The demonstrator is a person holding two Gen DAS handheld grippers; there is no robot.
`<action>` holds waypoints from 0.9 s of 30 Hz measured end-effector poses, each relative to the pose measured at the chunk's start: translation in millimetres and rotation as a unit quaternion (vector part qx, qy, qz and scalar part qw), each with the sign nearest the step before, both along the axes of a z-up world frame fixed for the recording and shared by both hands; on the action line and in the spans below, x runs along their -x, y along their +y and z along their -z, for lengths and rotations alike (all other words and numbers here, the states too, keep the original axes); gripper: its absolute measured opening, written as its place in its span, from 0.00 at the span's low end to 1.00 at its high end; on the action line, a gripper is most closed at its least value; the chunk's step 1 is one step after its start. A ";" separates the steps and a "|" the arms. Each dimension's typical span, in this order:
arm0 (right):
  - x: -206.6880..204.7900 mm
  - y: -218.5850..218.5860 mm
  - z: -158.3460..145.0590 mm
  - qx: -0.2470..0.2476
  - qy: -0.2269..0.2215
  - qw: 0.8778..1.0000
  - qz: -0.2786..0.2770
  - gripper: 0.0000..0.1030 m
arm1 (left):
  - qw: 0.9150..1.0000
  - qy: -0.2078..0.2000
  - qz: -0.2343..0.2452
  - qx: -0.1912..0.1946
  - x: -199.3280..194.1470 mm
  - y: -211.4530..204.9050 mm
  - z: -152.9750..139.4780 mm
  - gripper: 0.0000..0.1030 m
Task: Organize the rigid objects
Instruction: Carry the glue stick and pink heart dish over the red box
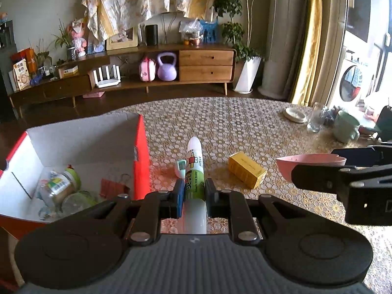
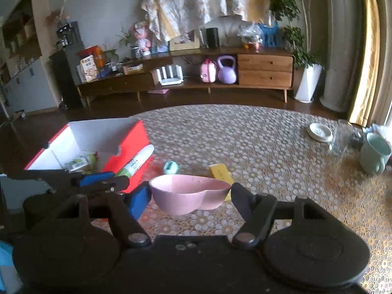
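My left gripper point(image 1: 194, 197) is shut on a white and green tube point(image 1: 194, 171), held above the table just right of the red box point(image 1: 140, 152). The box holds a jar point(image 1: 57, 187), a red binder clip point(image 1: 114, 187) and other small items. My right gripper point(image 2: 191, 194) is shut on a pink heart-shaped bowl point(image 2: 189, 194), held above the table; it shows in the left wrist view point(image 1: 311, 164) too. A yellow box point(image 1: 246, 170) and a small teal and white device point(image 1: 180, 167) lie on the table. The tube also shows in the right wrist view point(image 2: 137, 161).
A patterned tablecloth point(image 1: 232, 127) covers the table. At the far right stand a green mug point(image 1: 345, 127), a clear glass point(image 1: 316, 120) and a white dish point(image 1: 295, 115). A wooden sideboard point(image 1: 171, 68) stands behind.
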State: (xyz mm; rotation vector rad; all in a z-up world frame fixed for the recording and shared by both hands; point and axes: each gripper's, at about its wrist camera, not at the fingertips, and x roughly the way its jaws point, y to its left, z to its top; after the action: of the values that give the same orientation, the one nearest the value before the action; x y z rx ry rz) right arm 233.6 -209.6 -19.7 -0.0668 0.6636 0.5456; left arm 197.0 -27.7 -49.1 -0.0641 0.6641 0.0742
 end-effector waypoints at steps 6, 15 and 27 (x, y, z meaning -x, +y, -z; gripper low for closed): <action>15.3 27.5 -13.6 0.010 -0.013 0.999 -0.028 0.69 | 1.000 -0.004 -0.005 0.013 16.2 30.1 -21.0 0.16; 23.9 72.9 -21.4 0.022 -0.027 0.997 -0.064 0.69 | 1.000 -0.011 -0.029 0.006 34.1 88.6 -35.1 0.16; 21.4 137.3 -15.9 0.045 -0.031 0.993 -0.101 0.69 | 0.998 -0.006 -0.067 0.000 42.8 173.2 -37.3 0.16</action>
State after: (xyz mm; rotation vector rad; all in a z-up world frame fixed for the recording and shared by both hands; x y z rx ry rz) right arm 212.3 -72.3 -3.8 -0.2373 0.6235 0.7042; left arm 154.2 145.5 -11.8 -0.1098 0.6467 0.2019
